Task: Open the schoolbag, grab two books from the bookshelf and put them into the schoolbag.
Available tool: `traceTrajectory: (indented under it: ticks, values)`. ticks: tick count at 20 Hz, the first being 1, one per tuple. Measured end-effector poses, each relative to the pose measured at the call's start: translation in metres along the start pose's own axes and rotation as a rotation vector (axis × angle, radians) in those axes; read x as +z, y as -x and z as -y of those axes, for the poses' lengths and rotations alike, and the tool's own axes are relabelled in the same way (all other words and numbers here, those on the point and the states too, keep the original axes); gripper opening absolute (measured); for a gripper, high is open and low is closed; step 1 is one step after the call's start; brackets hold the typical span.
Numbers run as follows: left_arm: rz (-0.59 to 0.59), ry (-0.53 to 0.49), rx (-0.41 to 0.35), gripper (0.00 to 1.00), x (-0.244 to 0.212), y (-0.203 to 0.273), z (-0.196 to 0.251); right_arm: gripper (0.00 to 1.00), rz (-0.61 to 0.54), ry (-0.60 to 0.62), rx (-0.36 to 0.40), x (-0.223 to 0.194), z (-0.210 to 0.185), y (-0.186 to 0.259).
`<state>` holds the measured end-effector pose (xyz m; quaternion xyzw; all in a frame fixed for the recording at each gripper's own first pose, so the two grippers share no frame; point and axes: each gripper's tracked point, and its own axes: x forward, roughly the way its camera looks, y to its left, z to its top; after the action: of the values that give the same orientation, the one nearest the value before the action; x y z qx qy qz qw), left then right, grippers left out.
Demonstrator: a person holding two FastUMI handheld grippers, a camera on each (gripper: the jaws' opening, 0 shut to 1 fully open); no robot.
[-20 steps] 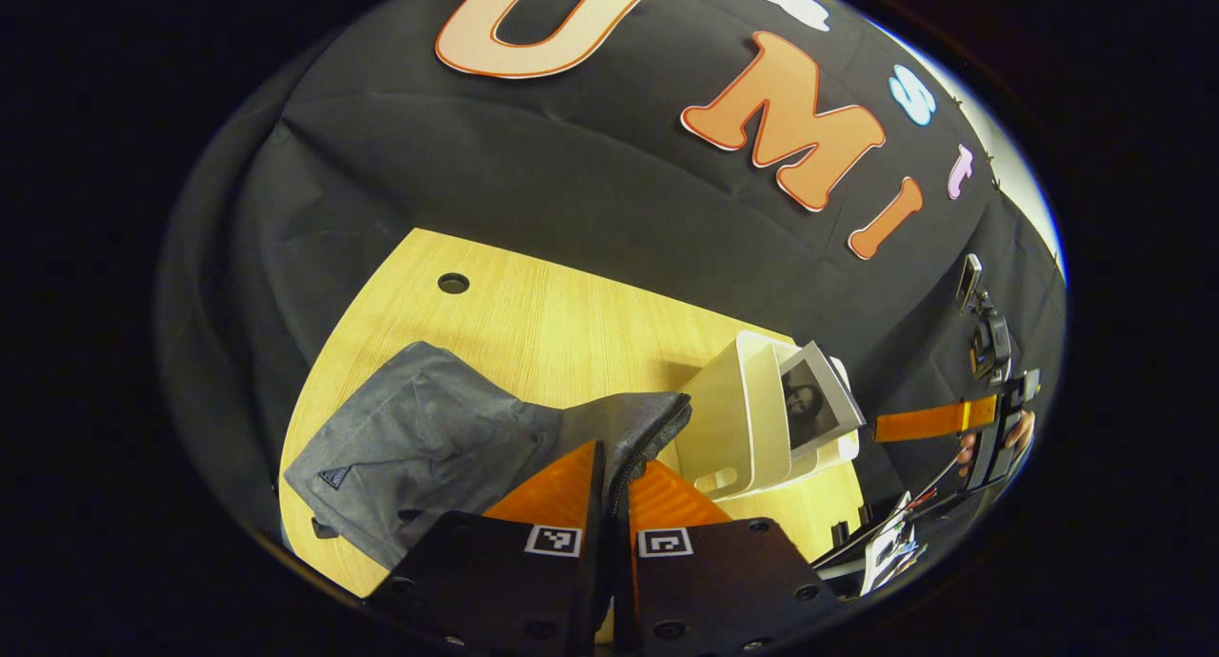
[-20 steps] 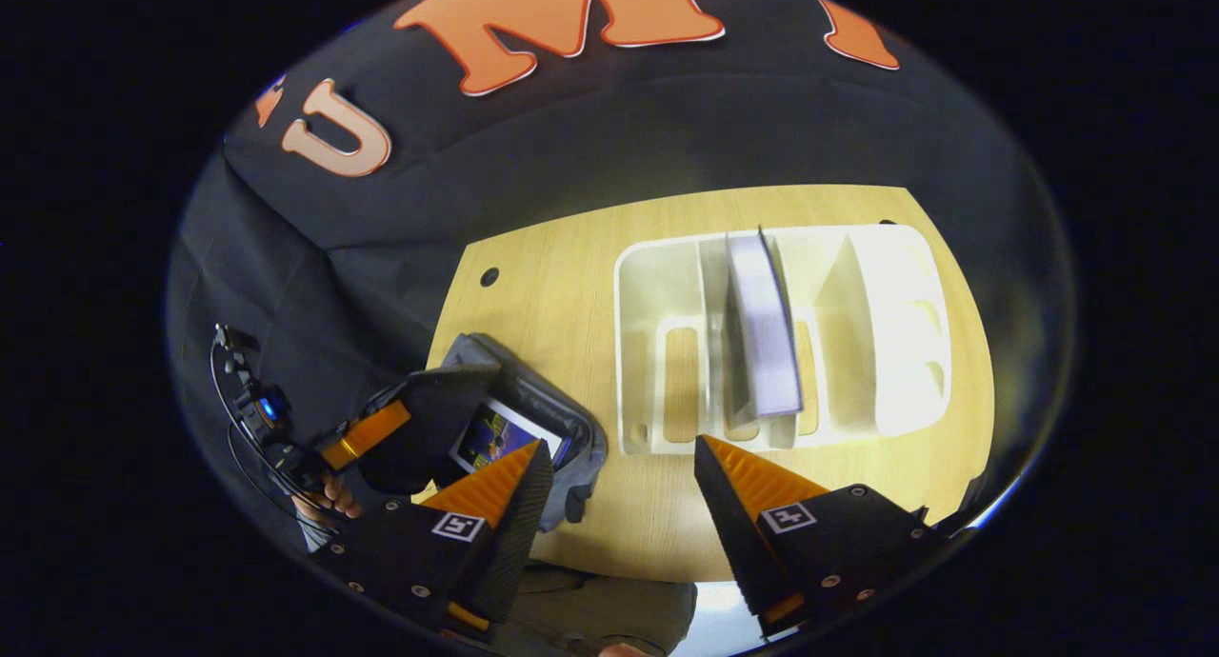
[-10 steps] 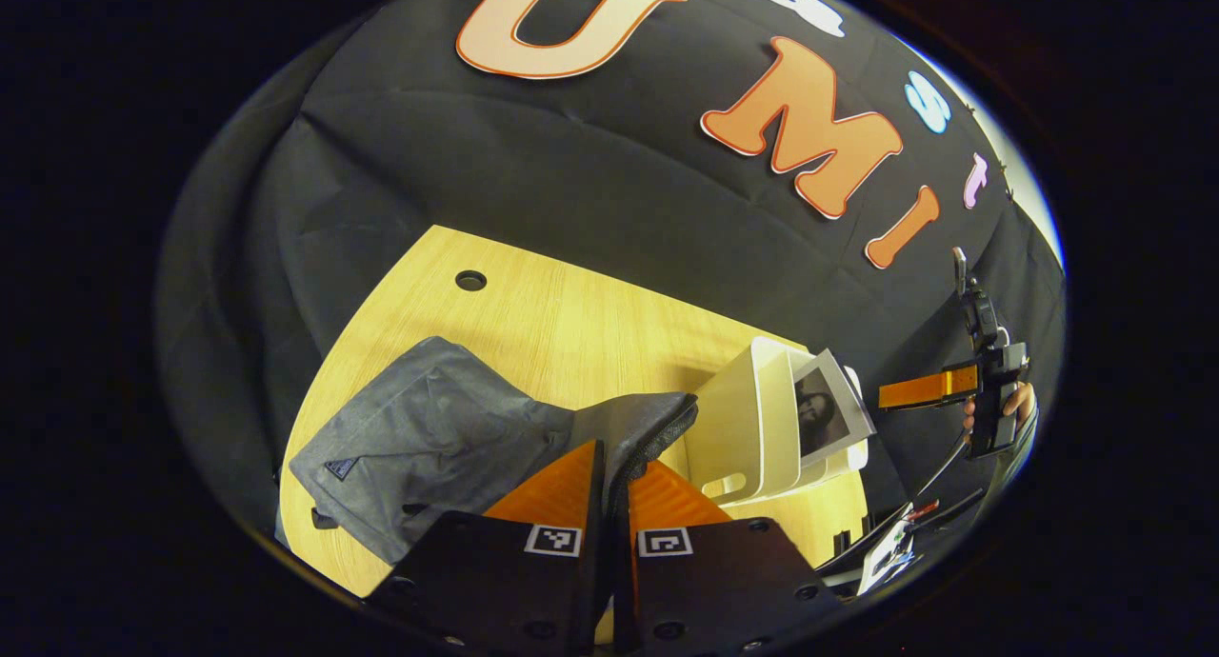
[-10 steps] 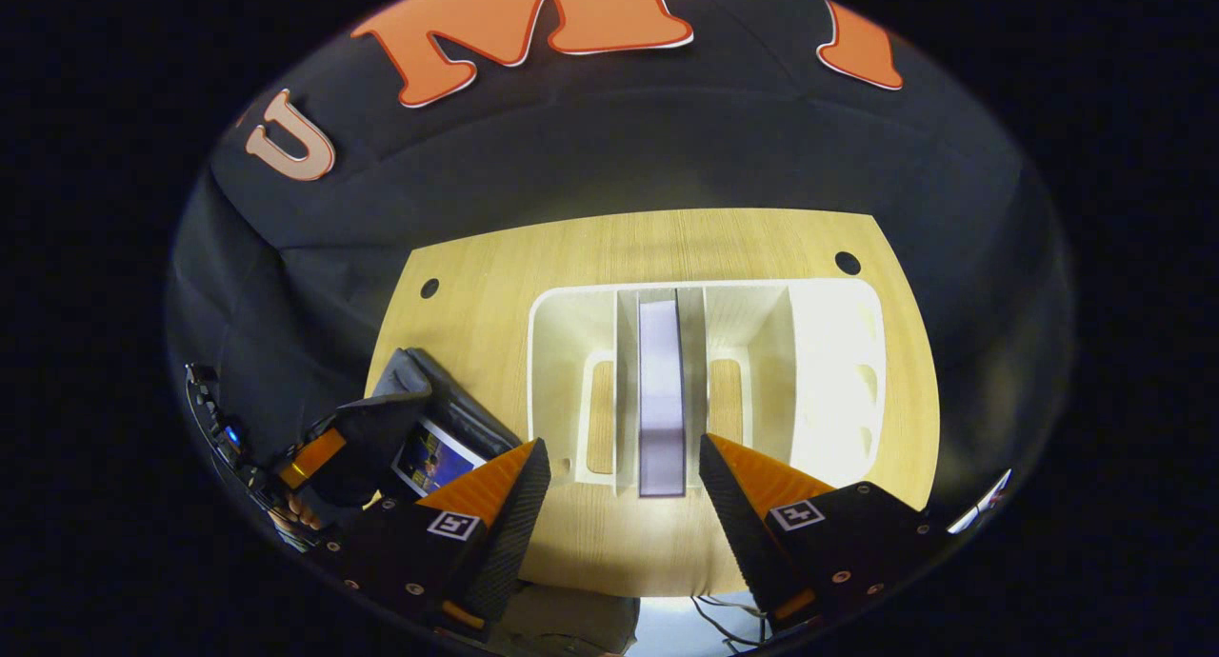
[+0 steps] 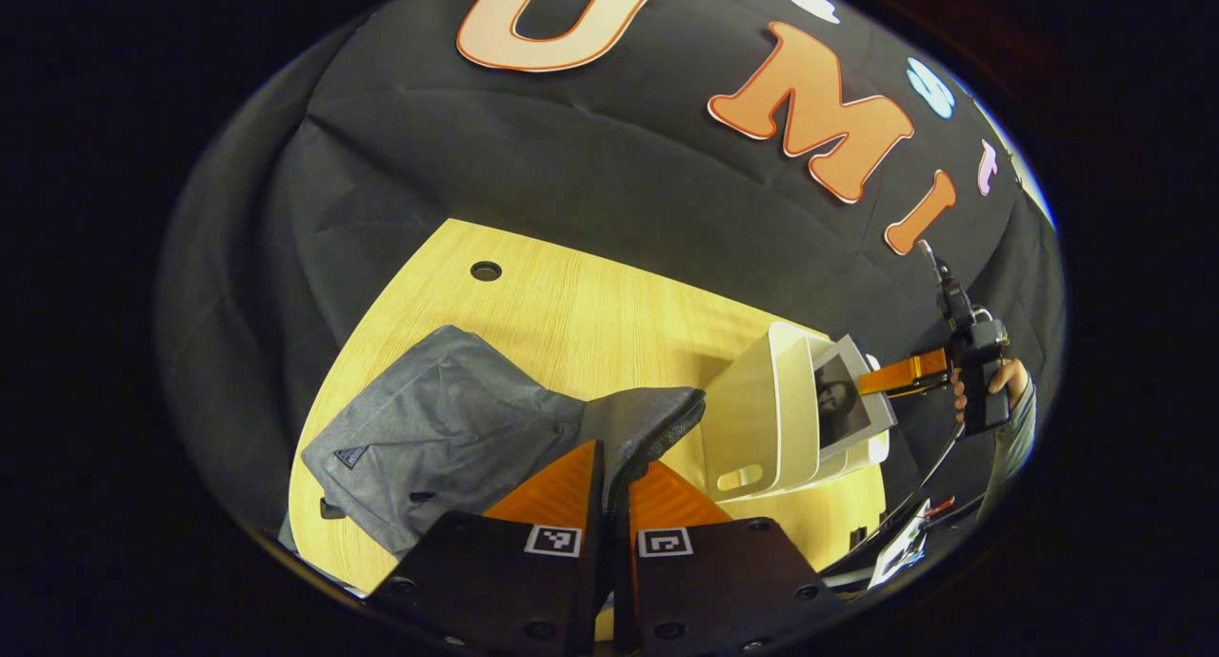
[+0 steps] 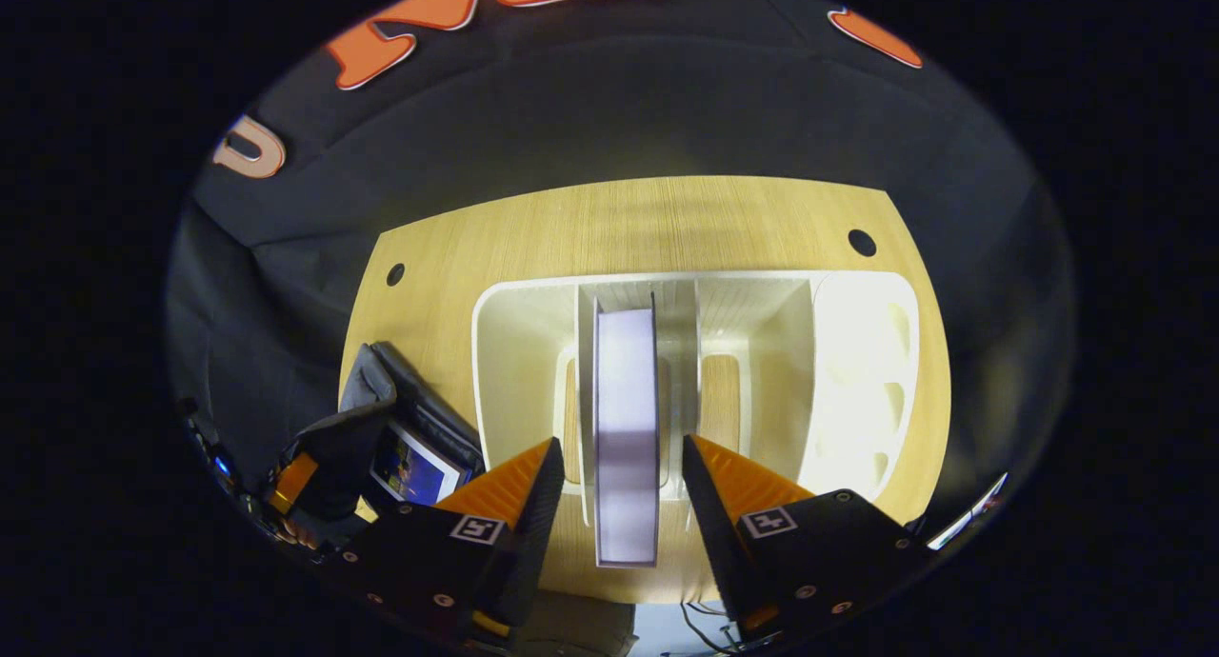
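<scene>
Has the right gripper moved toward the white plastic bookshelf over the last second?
Yes. The right gripper has closed in on the white plastic bookshelf; its open fingers now straddle the upright book.

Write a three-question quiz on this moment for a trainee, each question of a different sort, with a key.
1. True or false: the right gripper has its jaws shut on the book in the bookshelf.
2. What does the left gripper hold? A) the schoolbag's rim B) a book C) nothing
3. Fill in: a book with a colourful cover already lies inside the ____.

Key
1. False: the jaws stand open, one on each side of the upright book, not pressing on it.
2. A: the jaws are shut on the bag's zipped rim, holding the mouth open.
3. schoolbag: the first book shows in its opening in the right gripper view.
</scene>
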<state>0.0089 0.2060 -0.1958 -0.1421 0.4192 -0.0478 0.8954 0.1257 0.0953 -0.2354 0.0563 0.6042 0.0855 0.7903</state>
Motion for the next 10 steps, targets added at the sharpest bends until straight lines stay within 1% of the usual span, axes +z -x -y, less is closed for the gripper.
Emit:
traceTrajectory:
  ticks: [1,2,3,5,9,10]
  values:
    - [-0.003,-0.016,0.011,0.07,0.0,0.0,-0.001,0.67,-0.005,-0.001,-0.014,-0.001,0.005,-0.005]
    - [-0.005,-0.029,0.022,0.07,0.0,0.002,0.001,0.62,-0.013,0.001,-0.017,-0.002,0.007,-0.01]
    - [-0.004,-0.037,0.033,0.07,0.0,0.001,0.002,0.5,-0.03,-0.01,-0.024,-0.003,0.006,-0.01]
    - [-0.01,-0.032,0.041,0.07,-0.004,0.004,0.002,0.4,-0.034,-0.022,-0.035,-0.003,0.007,-0.015]
    - [-0.022,-0.028,0.043,0.07,-0.005,0.0,0.002,0.34,-0.011,-0.043,-0.05,-0.003,0.014,-0.008]
    - [-0.023,-0.031,0.043,0.08,-0.004,-0.002,0.002,0.26,-0.001,-0.048,-0.046,-0.005,0.014,-0.004]
